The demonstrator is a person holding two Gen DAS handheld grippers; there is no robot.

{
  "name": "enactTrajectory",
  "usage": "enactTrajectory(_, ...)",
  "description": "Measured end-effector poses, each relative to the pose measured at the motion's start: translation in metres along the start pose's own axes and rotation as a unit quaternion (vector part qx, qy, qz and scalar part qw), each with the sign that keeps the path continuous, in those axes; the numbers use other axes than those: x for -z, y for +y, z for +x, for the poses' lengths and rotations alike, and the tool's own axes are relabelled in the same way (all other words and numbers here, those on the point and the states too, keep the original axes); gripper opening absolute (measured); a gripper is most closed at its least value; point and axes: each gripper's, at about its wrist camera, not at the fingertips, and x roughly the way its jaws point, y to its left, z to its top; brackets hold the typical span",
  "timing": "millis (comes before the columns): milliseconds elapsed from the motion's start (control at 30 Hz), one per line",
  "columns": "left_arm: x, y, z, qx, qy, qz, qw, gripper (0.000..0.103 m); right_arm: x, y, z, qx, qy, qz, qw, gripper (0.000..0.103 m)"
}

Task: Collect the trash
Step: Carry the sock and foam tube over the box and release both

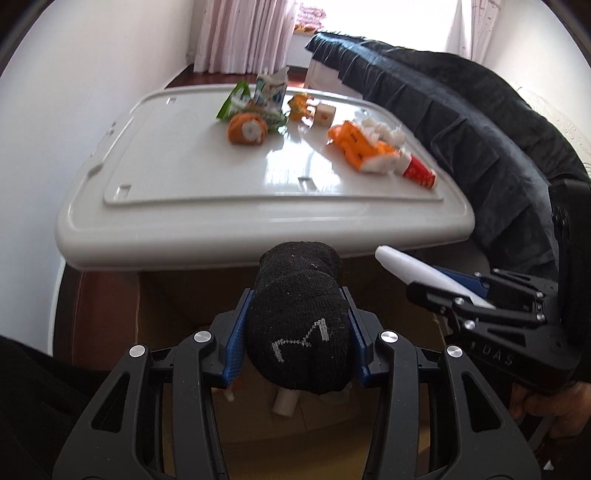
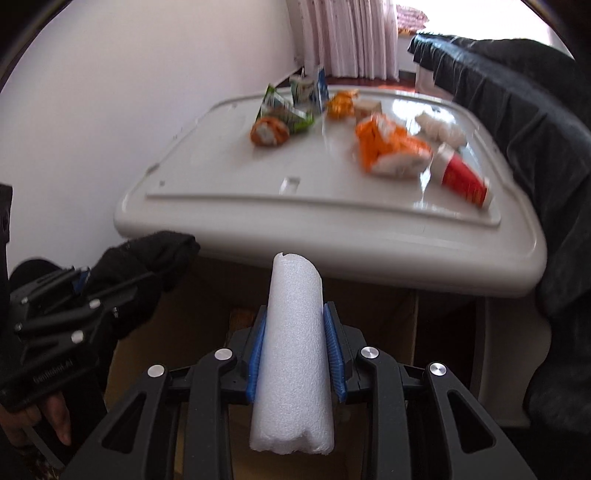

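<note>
My left gripper (image 1: 298, 328) is shut on a rolled black sock (image 1: 299, 317) and holds it over an open cardboard box (image 1: 406, 332) in front of the white table (image 1: 258, 229). My right gripper (image 2: 295, 350) is shut on a white foam tube (image 2: 293, 350), also over the box (image 2: 384, 317). In the left wrist view the right gripper (image 1: 436, 284) and its foam tube (image 1: 413, 271) are on the right. In the right wrist view the left gripper (image 2: 122, 280) and the sock (image 2: 147, 258) are on the left. Trash lies on the table: orange wrappers (image 1: 364, 147), a red tube (image 1: 419, 172), green packets (image 1: 258, 103).
A dark blanket (image 1: 461, 122) hangs along the table's right side. A white wall (image 1: 74, 110) is on the left, and pink curtains (image 1: 243, 33) hang at the back. White scraps (image 1: 284, 404) lie inside the box. The person's hands (image 2: 44, 417) hold the gripper handles.
</note>
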Motion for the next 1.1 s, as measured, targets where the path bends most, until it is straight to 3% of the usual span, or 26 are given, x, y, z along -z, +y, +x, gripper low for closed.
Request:
enactTrajectory(100,0.004,0.0,0.002,-0.004,0.01,-0.001,0.9999,0.046,0.01,0.004,0.008,-0.001,0.02,-0.004,1.0,0.031)
enactTrajectory(133,0.004,0.001,0.002,-0.005,0.013,-0.004,0.9999,0.048,0.011,0.006,0.009,0.001,0.024,-0.003,1.0,0.036)
enactTrajectory(167,0.005,0.002,0.001,-0.008,0.013,-0.009,0.9998,0.051,0.012,0.005,0.01,0.01,0.028,-0.002,1.0,0.056)
enactTrajectory(233,0.004,0.003,-0.002,-0.018,0.007,-0.016,0.9997,0.068,0.013,0.004,0.005,0.025,0.017,0.004,1.0,0.078)
enactTrajectory(367,0.002,0.006,-0.009,-0.042,-0.011,-0.026,0.9987,0.08,0.009,-0.003,0.0,0.031,0.005,0.021,0.999,0.088)
enactTrajectory(567,-0.001,0.013,-0.01,-0.044,-0.019,-0.04,0.9981,0.083,0.006,-0.008,-0.001,0.024,-0.011,0.03,0.999,0.094)
enactTrajectory(767,-0.014,0.021,-0.015,-0.05,-0.037,-0.053,0.9967,0.083,-0.004,-0.009,-0.01,0.047,-0.04,0.024,0.998,0.097)
enactTrajectory(967,-0.052,0.024,-0.022,-0.073,-0.087,-0.033,0.993,0.083,-0.034,-0.017,-0.025,0.083,-0.084,0.012,0.993,0.098)
enactTrajectory(1100,-0.088,0.022,-0.005,-0.084,-0.096,-0.014,0.9917,0.09,-0.064,-0.027,-0.034,0.096,-0.11,0.014,0.989,0.098)
